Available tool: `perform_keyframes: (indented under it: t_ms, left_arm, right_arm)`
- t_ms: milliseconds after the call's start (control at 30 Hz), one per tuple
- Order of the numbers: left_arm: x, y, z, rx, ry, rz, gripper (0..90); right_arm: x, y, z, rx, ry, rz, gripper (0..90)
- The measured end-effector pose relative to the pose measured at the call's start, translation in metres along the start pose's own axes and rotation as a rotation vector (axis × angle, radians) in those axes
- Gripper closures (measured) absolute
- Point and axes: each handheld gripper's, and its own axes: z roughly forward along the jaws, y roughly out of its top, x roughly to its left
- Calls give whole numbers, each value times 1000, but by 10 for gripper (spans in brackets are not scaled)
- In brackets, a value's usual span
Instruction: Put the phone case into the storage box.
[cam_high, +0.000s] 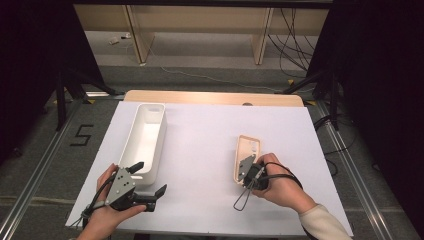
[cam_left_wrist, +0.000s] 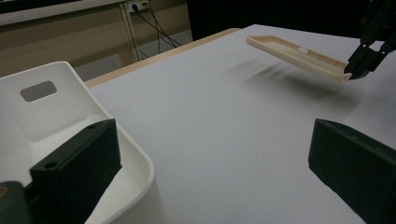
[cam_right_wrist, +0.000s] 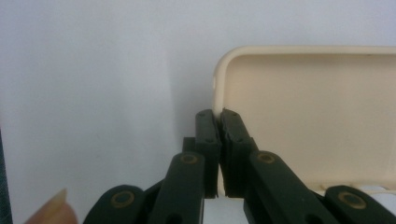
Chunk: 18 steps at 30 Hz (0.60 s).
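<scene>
White-covered table (cam_high: 210, 150) with a wooden far edge stands on grey floor (cam_high: 45, 165). Floor marking "5" (cam_high: 81, 135) lies left. Light wooden furniture legs (cam_high: 137, 35) and loose cables (cam_high: 295, 45) stand far. Dark screens (cam_high: 380, 60) flank both sides.

The worktop (cam_high: 210, 145) is evenly lit from above, while the room at both sides is left dark. A soft, smeared shadow is cast under the case (cam_left_wrist: 299, 58). Near claws are blurred in both gripper views.

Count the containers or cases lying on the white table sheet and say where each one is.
2. A white bin lies at the left, beside the open left gripper. A cream phone case is at the right, its edge pinched by the right gripper and lifted.
</scene>
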Motion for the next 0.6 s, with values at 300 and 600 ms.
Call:
perform_keyframes:
  t_ms: [300, 600]
  left_arm:
    - [0, 0, -1, 4, 7, 1, 22]
    - [0, 1, -1, 3, 8, 0, 24]
  right_arm:
    - [0, 0, -4, -53, 11, 42, 879]
    - [-2, 0, -8, -113, 0, 56, 880]
